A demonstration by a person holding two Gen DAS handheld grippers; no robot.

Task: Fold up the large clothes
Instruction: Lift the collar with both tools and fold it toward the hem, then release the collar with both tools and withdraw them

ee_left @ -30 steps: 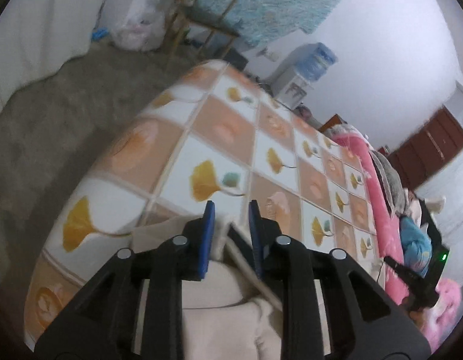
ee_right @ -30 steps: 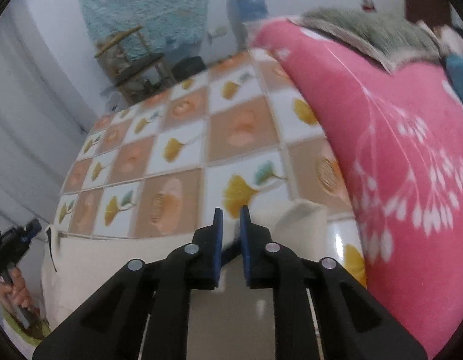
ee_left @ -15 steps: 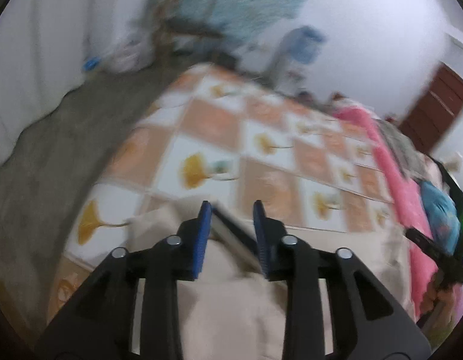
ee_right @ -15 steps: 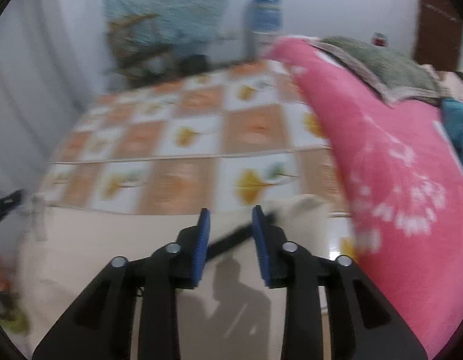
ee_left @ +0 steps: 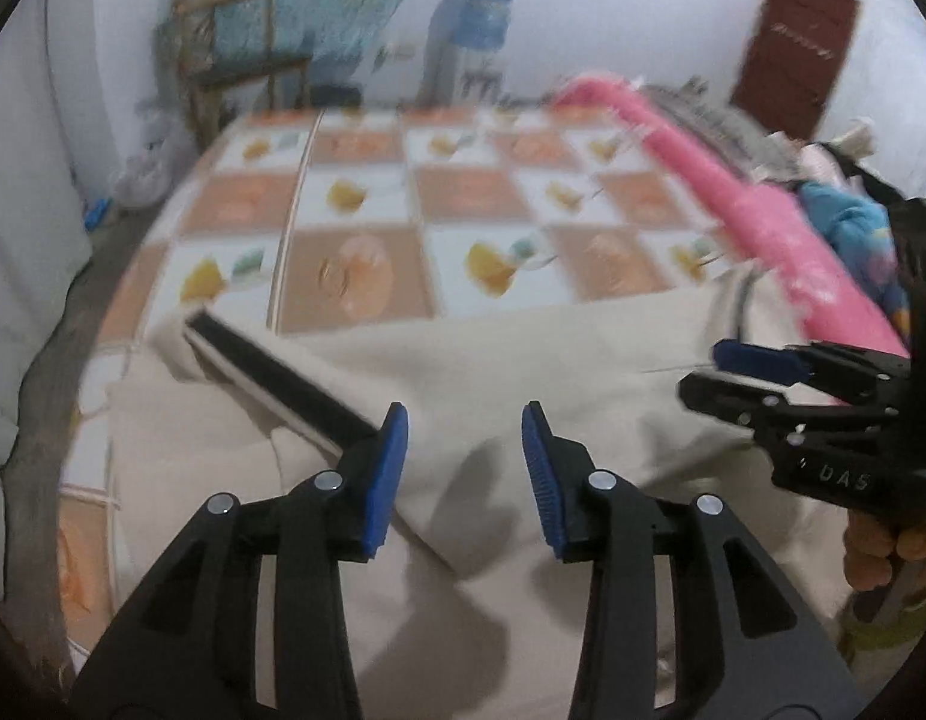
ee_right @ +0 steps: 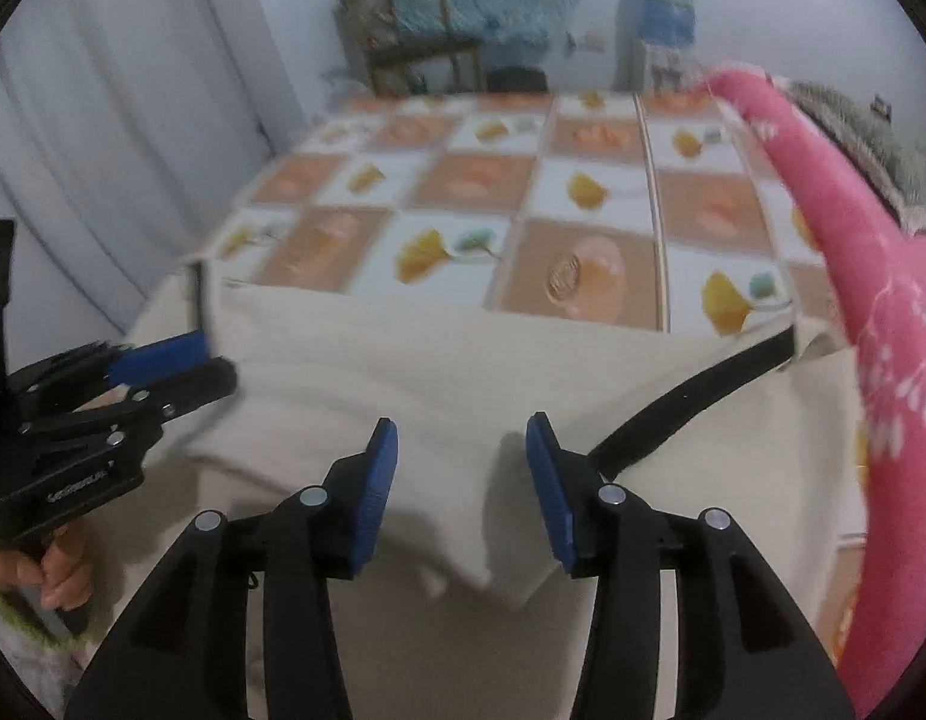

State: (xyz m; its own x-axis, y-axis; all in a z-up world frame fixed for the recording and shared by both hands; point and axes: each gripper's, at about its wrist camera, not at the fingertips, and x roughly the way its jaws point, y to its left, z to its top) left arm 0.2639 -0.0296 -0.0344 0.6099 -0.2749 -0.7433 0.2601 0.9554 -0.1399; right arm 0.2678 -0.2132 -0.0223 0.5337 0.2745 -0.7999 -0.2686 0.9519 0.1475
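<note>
On the bed, left wrist view:
Garment: beige, spread flat over the checked sheet, black strip toward its far left corner; laid out, it seems, for folding.
Left gripper: released, jaws just been opening, nothing between the pads; it hangs above the cloth.
Right gripper: at the right, beside the pink blanket.

Right wrist view:
Garment: far hem lies straight, which reads as a fold just set down.
Right gripper: released, jaws just been opening, empty over the cloth.
Left gripper: at the left edge, clear of the cloth.
</note>
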